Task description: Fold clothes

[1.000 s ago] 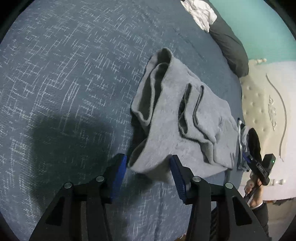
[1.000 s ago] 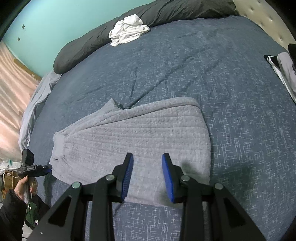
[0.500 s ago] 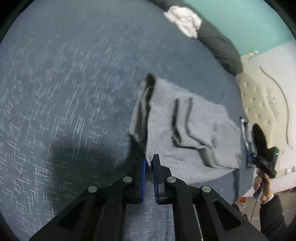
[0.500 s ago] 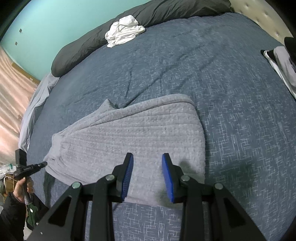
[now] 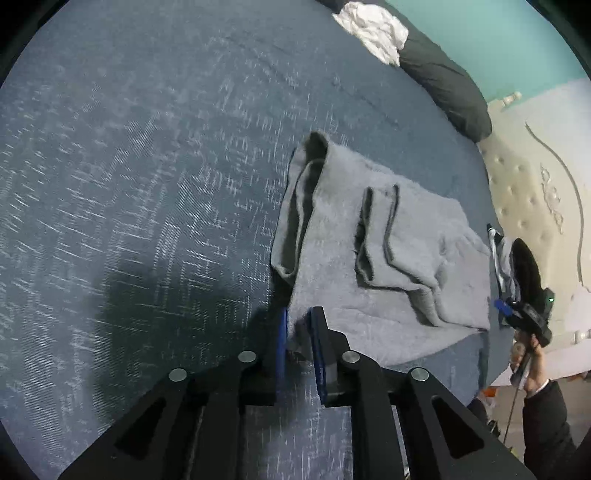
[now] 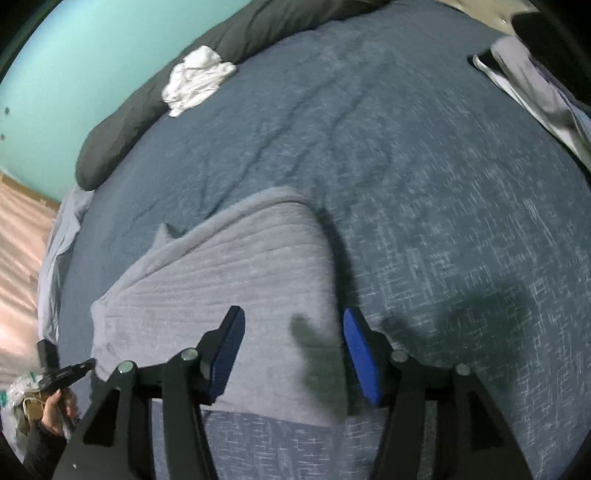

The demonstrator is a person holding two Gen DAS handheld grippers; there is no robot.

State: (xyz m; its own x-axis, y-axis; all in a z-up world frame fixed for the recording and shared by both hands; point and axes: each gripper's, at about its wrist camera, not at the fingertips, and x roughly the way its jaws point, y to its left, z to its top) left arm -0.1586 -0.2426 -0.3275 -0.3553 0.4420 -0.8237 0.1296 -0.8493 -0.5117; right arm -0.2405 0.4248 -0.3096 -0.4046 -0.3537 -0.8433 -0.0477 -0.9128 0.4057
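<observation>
1. On the bed (image 5: 147, 184), blue-grey cover, I see the grey garment (image 5: 369, 258) at centre in the left view, partly folded, loose folds running 12 to 6.
2. Left gripper (image 5: 299, 325) at 6 o'clock: jaws nearly together, a corner of the garment's near edge pinched between the blue pads (image 5: 282, 332). They have just eased open slightly, cloth still between them.
3. Right gripper (image 6: 291, 347) at 6 o'clock in its own view: jaws apart and just been opening wider. They straddle the garment's (image 6: 229, 280) near right corner; pads not pressing on the cloth. Left pad over the fabric, right pad just at its right edge.
4. Right view: garment spreads from 6 out towards 9, ribbed side up, flat on the cover (image 6: 443, 184).
5. White cloth (image 5: 373, 33) bunched at 1 o'clock in the left view, touching the dark pillow (image 5: 443, 85). Same pair at 11 in the right view.
6. Striped clothes (image 6: 532, 92) at 2 o'clock in the right view, at the bed edge, well apart from the garment.
7. Left view, 4 o'clock: hand (image 5: 528, 362) holding the other gripper, beside the cream headboard (image 5: 535, 192).
8. Both views motion-blurred; finer contact detail I cannot tell.
</observation>
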